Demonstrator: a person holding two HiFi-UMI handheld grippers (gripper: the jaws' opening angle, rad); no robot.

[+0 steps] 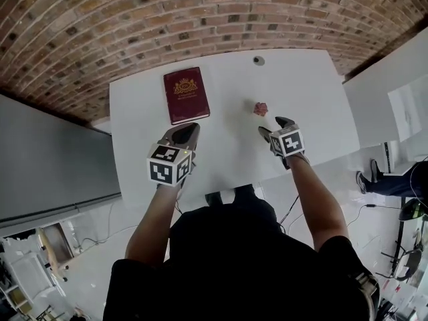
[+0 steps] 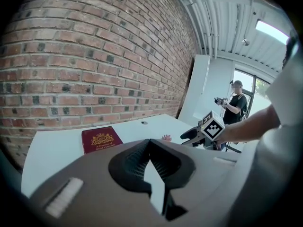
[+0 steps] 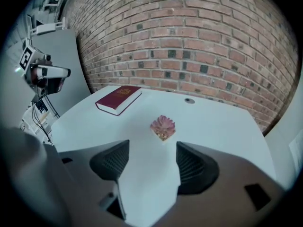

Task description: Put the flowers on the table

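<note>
The right gripper (image 3: pixel 151 148) was held with its jaws spread wide and nothing between them, above the flat white tabletop (image 1: pixel 301 99). The left gripper (image 2: pixel 150 143) had its ribbed black pads brought together at the tips, and no object was clamped there. The small pink flower with layered petals on a short tan base (image 3: pixel 163 126) stood upright on the table, just ahead of the right gripper's open jaws and slightly off their centre line, touching neither. It lay well to the right of the left gripper. The dark red hardback book with a gold crest (image 1: pixel 186 94) lay flat just beyond the left gripper's tips, well apart from the flower. A small round grey insert (image 1: pixel 258 60) sat in the tabletop farther ahead of the right gripper. As the flower already rested on the table, the placement appeared complete. Should the flower need to be taken up again, it was judged to be very light, with soft petals that would crush or shed under pressure. The base looked firmer and gave the better hold. The recommended grasp was therefore low on the tan base, from two opposite sides, with gentle closing. Being small and light, the flower was likely to tip or slide if one jaw touched it first.
</note>
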